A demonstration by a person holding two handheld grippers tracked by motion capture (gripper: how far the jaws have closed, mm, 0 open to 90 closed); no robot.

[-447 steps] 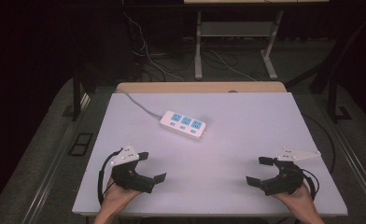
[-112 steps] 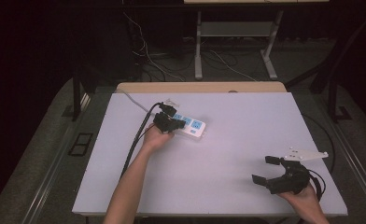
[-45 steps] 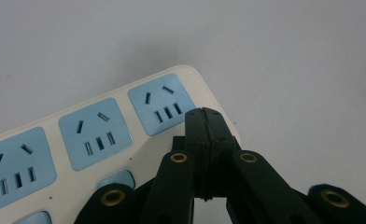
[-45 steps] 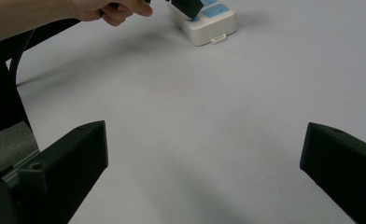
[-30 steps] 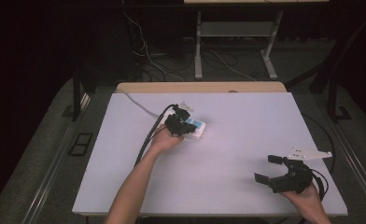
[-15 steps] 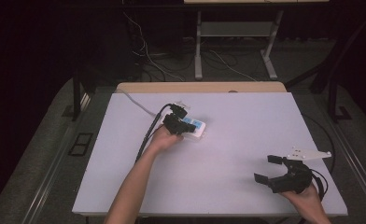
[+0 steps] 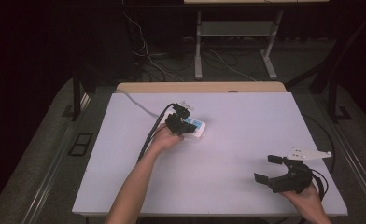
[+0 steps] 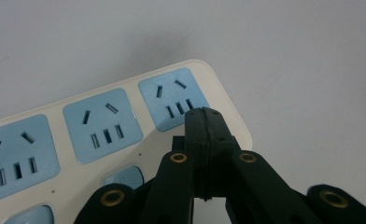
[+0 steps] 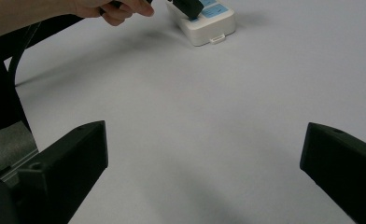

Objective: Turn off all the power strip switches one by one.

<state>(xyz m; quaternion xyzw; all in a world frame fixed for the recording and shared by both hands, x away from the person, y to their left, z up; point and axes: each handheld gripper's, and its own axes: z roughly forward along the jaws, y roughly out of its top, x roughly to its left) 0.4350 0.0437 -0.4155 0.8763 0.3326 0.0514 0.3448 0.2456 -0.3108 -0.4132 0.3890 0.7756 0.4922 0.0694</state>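
White power strip (image 7: 194, 129) with pale blue socket panels, lying flat on the white surface (image 7: 246, 140), left of the middle and toward the far side. Three blue sockets (image 8: 100, 124) visible in a row along its top in the left gripper view, plus blue switch buttons (image 8: 123, 177) nearer the camera. White cord (image 7: 139, 105) leading from the strip's far-left end toward the back-left corner of the surface.

Left tool (image 7: 186, 127) over the strip, jaws pressed together with nothing between them, joined tips set down at the strip's near edge just below the end socket. Whether touching the casing or hovering just above: cannot tell. Left hand (image 7: 165, 139) behind it, forearm stretched in from the bottom edge, black cable (image 7: 146, 141) trailing back along the arm.

Right tool (image 7: 277, 170) well apart from the strip, near the front-right corner of the surface, jaws spread wide with bare surface between them. Grey three-cornered plate (image 7: 309, 153) on top, right hand (image 7: 307, 198) gripping it from below. In the right gripper view, both black jaws at the lower corners, strip (image 9: 204, 18) far off at the top with the other tool's tip (image 9: 189, 7) on it.

Beyond the surface: a wooden strip (image 7: 200, 87) along its far edge, grey carpet (image 7: 41, 154), loose cables (image 7: 144, 51) and metal desk legs (image 7: 198, 44) in the dark background.
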